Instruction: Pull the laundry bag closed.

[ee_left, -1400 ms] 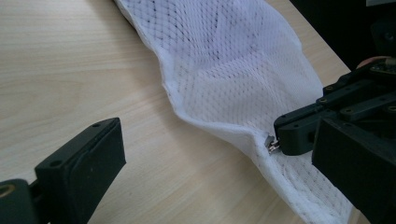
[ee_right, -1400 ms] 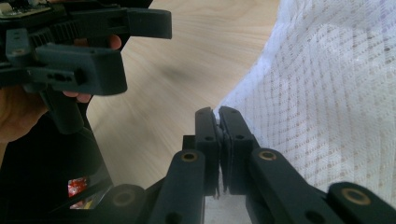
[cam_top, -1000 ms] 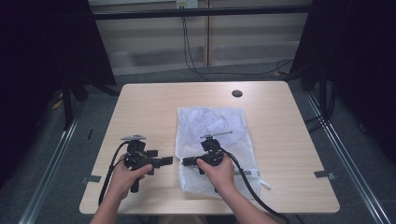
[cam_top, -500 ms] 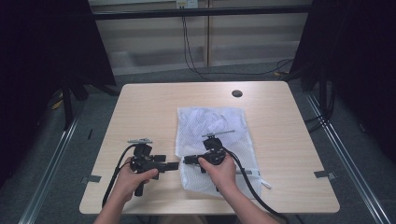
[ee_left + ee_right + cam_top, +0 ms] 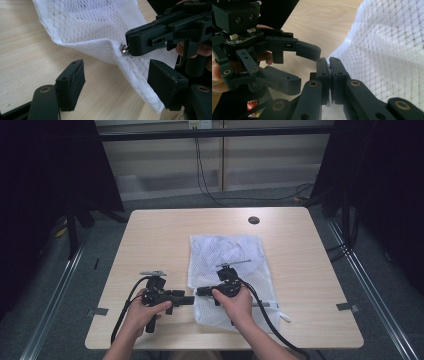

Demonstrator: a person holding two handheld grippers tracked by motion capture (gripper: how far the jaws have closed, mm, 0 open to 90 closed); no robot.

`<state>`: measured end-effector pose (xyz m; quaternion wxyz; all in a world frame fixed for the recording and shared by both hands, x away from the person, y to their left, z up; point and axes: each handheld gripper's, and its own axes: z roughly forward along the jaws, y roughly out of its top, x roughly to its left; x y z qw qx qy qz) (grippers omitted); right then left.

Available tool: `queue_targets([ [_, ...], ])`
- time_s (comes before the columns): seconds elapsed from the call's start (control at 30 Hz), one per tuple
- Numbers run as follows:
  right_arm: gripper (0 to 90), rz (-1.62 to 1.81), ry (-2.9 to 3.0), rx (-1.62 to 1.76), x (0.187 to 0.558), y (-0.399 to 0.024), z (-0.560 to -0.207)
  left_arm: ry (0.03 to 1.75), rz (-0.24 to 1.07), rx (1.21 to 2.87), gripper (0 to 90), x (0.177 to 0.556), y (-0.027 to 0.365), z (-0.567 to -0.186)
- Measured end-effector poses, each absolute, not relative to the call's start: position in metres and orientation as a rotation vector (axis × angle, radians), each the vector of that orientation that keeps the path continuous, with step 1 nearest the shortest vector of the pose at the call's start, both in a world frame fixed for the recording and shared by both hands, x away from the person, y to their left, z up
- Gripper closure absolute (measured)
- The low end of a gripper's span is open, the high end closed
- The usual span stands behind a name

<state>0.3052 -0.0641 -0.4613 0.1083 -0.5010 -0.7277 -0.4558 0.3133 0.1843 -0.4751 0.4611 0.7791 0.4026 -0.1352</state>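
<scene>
A white mesh bag (image 5: 227, 252) lies on the wooden table (image 5: 155, 240), right of its middle. My right gripper (image 5: 201, 291) is shut on the small metal zipper pull (image 5: 123, 49) at the bag's near left edge and lifts the mesh there into a fold (image 5: 100, 45). Its closed jaws (image 5: 328, 61) meet at the bag's edge (image 5: 387, 55). My left gripper (image 5: 189, 300) points right at that same corner. Its jaws (image 5: 117, 85) have just been closing and still stand apart, with the hanging mesh edge between them and neither pad pressing on it.
A dark round hole (image 5: 254, 220) sits in the table near the far edge. Black cables (image 5: 265, 320) trail from both grippers toward the near edge. A white tab (image 5: 283, 316) sticks out at the bag's near right corner. Bare wood spreads left of the bag.
My left gripper has shifted right, up to the bag's near left corner, and its jaws have narrowed. The right gripper has kept still with its grip on the bag.
</scene>
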Motion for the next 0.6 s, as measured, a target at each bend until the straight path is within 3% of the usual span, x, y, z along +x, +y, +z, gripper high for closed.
queue_targets([
  [0.6,86.6,-1.35,-2.132,-1.469,0.305,-0.063,-0.461,1.006,-0.435,1.902,37.2,0.312,0.173,-0.48],
])
